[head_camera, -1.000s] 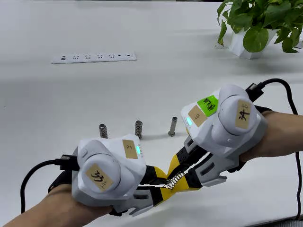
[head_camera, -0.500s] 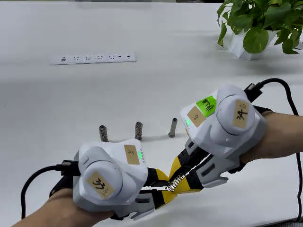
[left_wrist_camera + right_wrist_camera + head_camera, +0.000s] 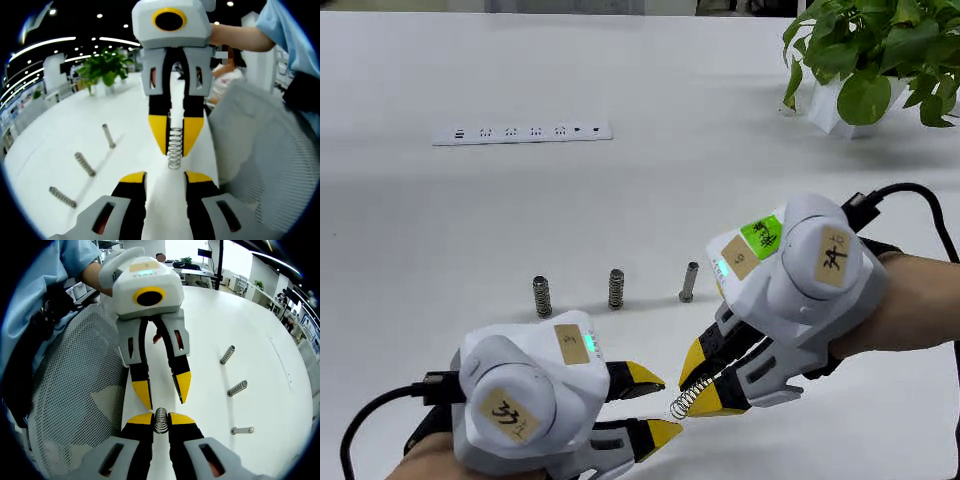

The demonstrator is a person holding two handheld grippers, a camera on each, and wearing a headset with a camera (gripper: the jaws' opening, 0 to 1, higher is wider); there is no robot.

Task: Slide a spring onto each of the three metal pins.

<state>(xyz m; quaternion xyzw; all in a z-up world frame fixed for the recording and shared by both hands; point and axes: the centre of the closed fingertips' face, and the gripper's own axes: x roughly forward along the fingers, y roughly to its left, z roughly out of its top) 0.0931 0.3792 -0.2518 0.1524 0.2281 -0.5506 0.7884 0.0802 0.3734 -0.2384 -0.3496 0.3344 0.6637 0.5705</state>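
Three upright metal pins stand in a row on the white table. The left pin (image 3: pixel 542 296) and the middle pin (image 3: pixel 616 288) each carry a spring, and the right pin (image 3: pixel 689 281) is bare. My right gripper (image 3: pixel 693 384) is shut on a loose spring (image 3: pixel 684 399) in front of the pins, and its own view shows that spring (image 3: pixel 160 420) pinched between its yellow tips. My left gripper (image 3: pixel 658 405) faces it with jaws open, just short of the spring (image 3: pixel 174 147). The bare pin (image 3: pixel 108 136) also appears to the left.
A white power strip (image 3: pixel 523 132) lies far back on the table. A potted plant (image 3: pixel 865 60) stands at the back right. Cables trail from both grippers. A mesh chair (image 3: pixel 80 390) sits at the table's near edge.
My left gripper has let go of the spring, opened, and drawn back a little. The right gripper still holds the spring.
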